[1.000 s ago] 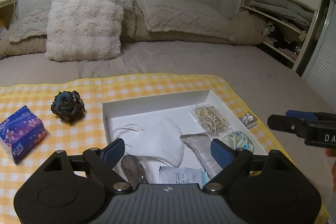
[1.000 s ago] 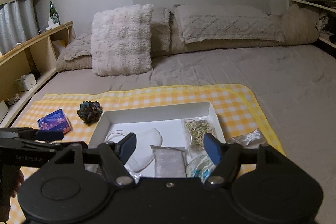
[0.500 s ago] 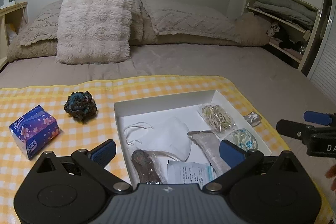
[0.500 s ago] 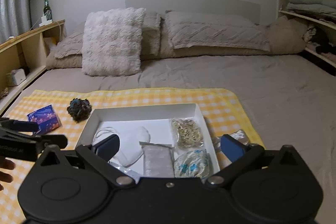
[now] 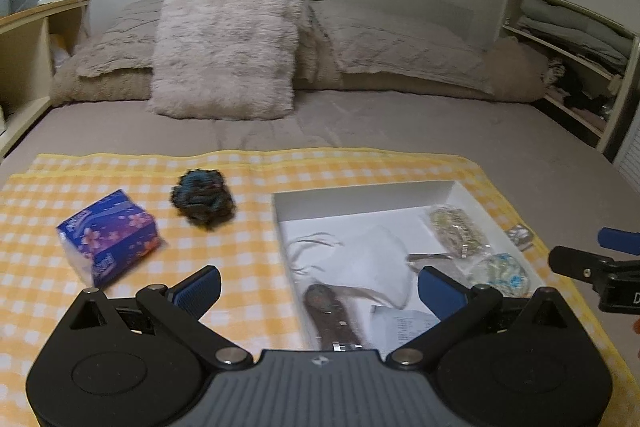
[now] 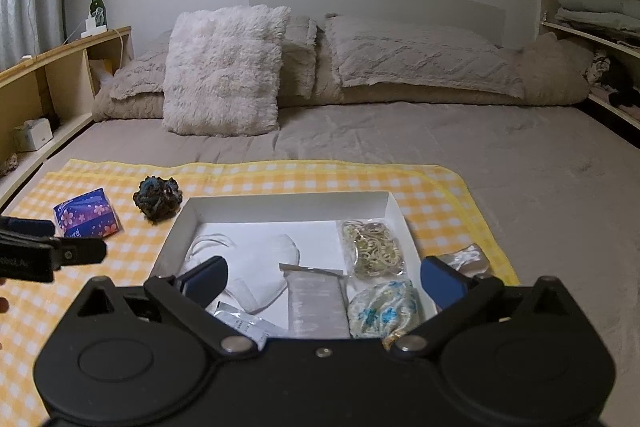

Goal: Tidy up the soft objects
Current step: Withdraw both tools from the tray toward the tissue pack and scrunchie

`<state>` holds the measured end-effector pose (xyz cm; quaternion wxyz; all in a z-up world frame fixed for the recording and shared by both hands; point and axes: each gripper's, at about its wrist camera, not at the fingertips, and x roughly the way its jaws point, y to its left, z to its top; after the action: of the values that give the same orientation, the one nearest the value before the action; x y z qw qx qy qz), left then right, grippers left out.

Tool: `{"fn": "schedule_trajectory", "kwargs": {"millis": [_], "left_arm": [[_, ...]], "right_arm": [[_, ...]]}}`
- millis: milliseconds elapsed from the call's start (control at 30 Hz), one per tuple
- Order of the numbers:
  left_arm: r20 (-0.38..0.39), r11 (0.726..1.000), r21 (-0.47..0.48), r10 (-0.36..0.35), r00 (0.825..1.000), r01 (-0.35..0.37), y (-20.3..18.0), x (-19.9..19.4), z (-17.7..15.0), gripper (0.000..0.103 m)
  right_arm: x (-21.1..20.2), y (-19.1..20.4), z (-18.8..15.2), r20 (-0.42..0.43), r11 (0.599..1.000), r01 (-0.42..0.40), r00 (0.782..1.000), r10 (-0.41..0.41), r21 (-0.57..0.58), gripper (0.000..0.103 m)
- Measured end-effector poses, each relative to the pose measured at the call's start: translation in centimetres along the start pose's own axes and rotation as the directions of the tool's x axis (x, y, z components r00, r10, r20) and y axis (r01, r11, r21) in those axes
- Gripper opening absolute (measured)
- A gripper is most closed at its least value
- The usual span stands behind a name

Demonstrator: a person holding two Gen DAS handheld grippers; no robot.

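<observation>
Both claws spread wide, nothing between the pads; both have just been opening. Left gripper (image 5: pixel 318 287) hangs over the near left edge of the box; right gripper (image 6: pixel 324 279) hangs over the box's near right part.

Handling, big to small:
- Box (image 6: pixel 288 205): white, shallow, open, on the yellow check cloth (image 5: pixel 260 267). Looks like light card, walls likely flex. I'd leave it where it is.
- Tissue pack (image 5: pixel 108 237): purple film with pink flowers, on the cloth, left of the box, well apart. Light, squashy, film probably slick. Pinch across the short sides, mid-body.
- Mask (image 6: pixel 260 267): white, in the box's left half, ear loops trailing. Near weightless, limp. Take the folded body, not the loops.
- Scrunchie (image 5: pixel 202 195): dark ball, blue and brown threads, on the cloth between pack and box, touching neither. Soft, springy, grippy. Close across the middle; any angle should do.
- Bagged bits in the box's right half: rubber bands (image 6: pixel 372 243) at the back, blue-patterned item (image 6: pixel 384 307) nearer. Clear bags look slippery; grab the bulk, not the film edge.
- Small silver packet (image 6: pixel 466 259): on the cloth just outside the right wall. Thin, crinkly; hard to pinch flat.
</observation>
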<state>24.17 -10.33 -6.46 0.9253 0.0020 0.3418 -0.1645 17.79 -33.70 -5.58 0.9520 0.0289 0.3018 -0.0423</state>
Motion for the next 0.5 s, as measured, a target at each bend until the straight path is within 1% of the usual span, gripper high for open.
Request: {"fn": "schedule_trajectory", "kwargs": {"millis": [267,500], "left_arm": [[-0.003,0.996,-0.034,0.083,0.997,-0.083,4.0,-0.3,0.0,0.103],[0.001,0.988,-0.069,0.141,0.990,-0.140,7.5,-1.2,-0.1,0.103]], "right_arm": [[1.6,2.0,0.3,-0.011,0.999,-0.016,1.000,0.015,-0.029,0.103],[2.6,4.6,1.0,-0.003,0.997,-0.065,0.998,0.065,-0.049,0.103]]}}
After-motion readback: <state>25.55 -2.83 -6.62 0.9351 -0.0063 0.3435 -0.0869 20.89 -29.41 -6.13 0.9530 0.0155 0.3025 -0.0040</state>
